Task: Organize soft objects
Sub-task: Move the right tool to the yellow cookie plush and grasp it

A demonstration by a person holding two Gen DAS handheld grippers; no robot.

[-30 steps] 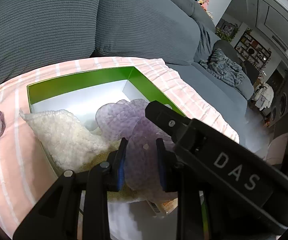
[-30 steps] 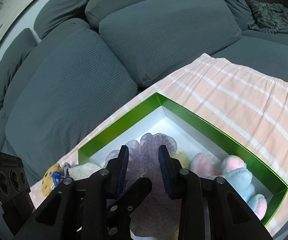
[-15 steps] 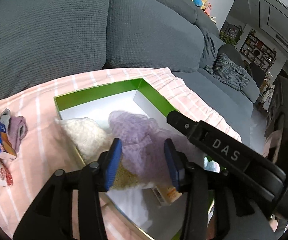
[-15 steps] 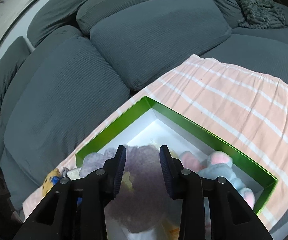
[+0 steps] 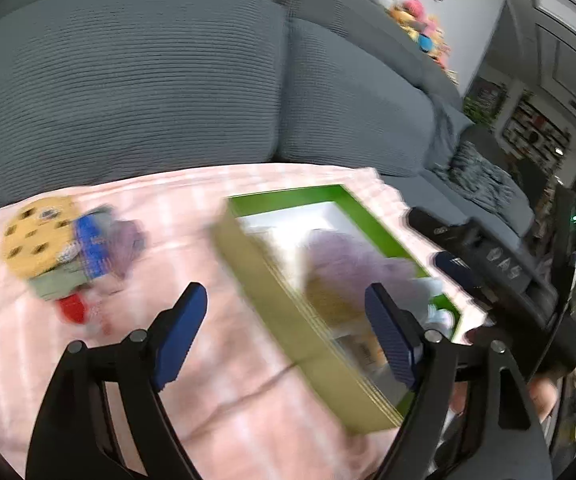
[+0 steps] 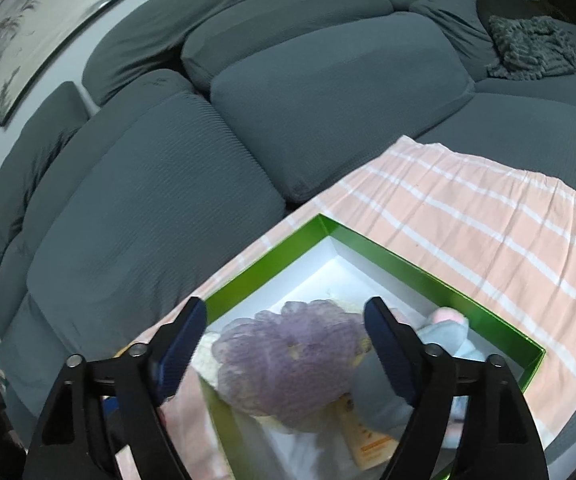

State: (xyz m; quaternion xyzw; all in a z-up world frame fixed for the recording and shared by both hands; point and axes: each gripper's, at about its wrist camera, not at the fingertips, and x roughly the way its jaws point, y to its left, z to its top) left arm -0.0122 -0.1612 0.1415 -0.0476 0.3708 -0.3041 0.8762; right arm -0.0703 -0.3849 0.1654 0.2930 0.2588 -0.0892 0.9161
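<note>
While both tongs, left [image 5: 285, 334] and right [image 6: 283, 346], hang wide apart and grip nothing, one purple puff [image 6: 292, 348] lies in one green box [image 6: 404, 258] on the striped blanket [image 6: 488, 220], beside one blue plush toy [image 6: 446, 332].

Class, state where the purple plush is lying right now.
The purple plush lies inside the green box, seen in the right wrist view between the open fingers, left of the blue plush, on the striped cloth.
</note>
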